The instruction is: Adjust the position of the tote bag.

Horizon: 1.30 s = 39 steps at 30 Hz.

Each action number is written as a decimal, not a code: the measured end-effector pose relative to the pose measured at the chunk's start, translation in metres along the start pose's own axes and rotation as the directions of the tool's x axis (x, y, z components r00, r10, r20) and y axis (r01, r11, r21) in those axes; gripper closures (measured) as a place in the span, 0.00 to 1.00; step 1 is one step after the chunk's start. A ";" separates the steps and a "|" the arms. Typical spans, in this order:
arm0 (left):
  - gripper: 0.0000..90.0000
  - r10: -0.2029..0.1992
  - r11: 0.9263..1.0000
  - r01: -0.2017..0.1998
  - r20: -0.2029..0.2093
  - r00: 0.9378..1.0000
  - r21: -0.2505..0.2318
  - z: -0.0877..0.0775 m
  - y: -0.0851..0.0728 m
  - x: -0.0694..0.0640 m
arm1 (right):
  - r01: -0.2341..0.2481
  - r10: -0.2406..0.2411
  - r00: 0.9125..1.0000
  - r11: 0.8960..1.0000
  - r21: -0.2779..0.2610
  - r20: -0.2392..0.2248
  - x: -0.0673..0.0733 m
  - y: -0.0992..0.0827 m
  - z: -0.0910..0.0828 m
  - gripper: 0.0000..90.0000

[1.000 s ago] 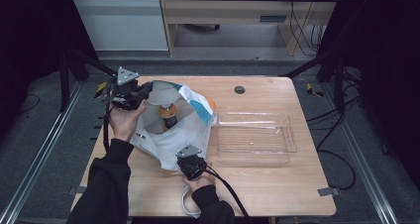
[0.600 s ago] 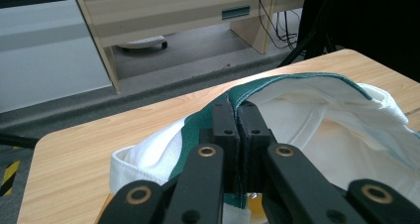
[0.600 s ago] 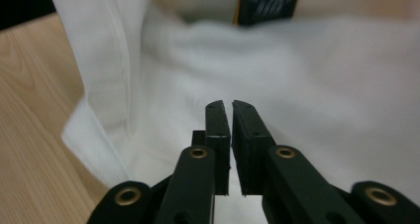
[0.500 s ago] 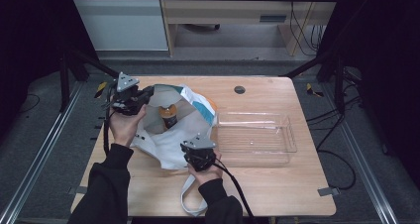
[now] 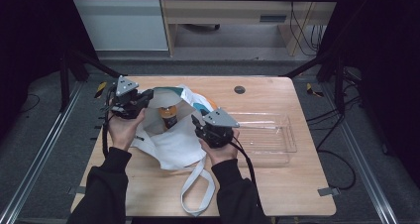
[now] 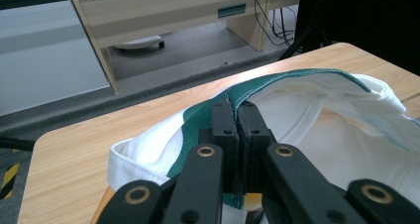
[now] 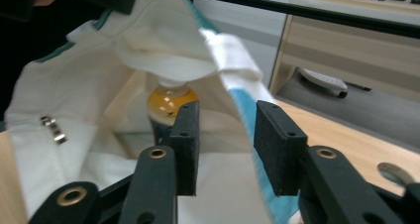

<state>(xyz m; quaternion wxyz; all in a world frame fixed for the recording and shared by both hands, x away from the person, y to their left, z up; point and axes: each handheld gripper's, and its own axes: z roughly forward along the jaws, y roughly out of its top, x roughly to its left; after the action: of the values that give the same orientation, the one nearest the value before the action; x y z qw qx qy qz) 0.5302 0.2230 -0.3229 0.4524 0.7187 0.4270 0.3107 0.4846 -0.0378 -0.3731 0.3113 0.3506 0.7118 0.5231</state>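
Matt cloth bag (image 5: 173, 140), glossy clear plastic tray (image 5: 267, 137), wooden table (image 5: 277, 184)

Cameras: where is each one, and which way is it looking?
High view: above the person's side, looking forward and down on the table; both forearms and hands show.
Left gripper view: rides the left gripper, looking along its jaws, shut on the bag rim.
Right gripper view: rides the right gripper, looking between its parted jaws, which have just been opening, into the bag at the bottle.
Shared: high and right gripper views both show the bag and bottle.
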 end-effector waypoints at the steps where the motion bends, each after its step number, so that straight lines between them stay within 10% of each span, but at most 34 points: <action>1: 0.98 0.000 1.000 0.000 0.001 1.000 -0.001 0.000 -0.001 0.000 | 0.007 -0.007 1.000 1.000 0.004 0.006 -0.002 0.002 0.002 0.66; 6: 0.98 0.000 1.000 0.000 0.006 1.000 0.000 -0.001 -0.004 0.000 | 0.039 -0.040 0.999 0.998 0.048 0.022 -0.006 0.005 0.013 0.65; 15: 0.96 0.027 1.000 -0.027 0.035 0.999 0.005 -0.003 -0.010 -0.001 | 0.043 -0.051 0.997 0.991 0.126 0.057 -0.007 0.001 0.026 0.99; 22: 0.62 0.078 0.997 -0.078 0.001 0.997 0.004 -0.014 -0.030 0.000 | 0.020 -0.028 0.997 0.992 0.122 0.070 -0.010 0.006 0.024 0.99; 28: 0.55 0.146 0.988 -0.144 -0.039 0.988 0.049 -0.011 -0.044 0.001 | 0.008 -0.016 0.998 0.993 0.114 0.067 -0.010 0.006 0.024 0.99; 32: 0.66 0.167 0.984 -0.161 -0.077 0.983 0.081 -0.005 -0.044 0.001 | 0.012 -0.018 0.998 0.994 0.113 0.058 -0.009 0.006 0.025 0.99; 39: 0.88 0.128 0.989 -0.123 -0.052 0.990 0.085 -0.007 -0.037 0.008 | 0.011 -0.015 0.999 0.994 0.108 0.039 -0.006 0.002 0.023 0.96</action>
<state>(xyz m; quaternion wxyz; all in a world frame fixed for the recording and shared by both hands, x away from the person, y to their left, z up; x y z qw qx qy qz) 0.5155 0.2418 -0.3537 0.3896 0.7529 0.4060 0.3414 0.5071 -0.0306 -0.3764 0.3094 0.3723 0.7349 0.4749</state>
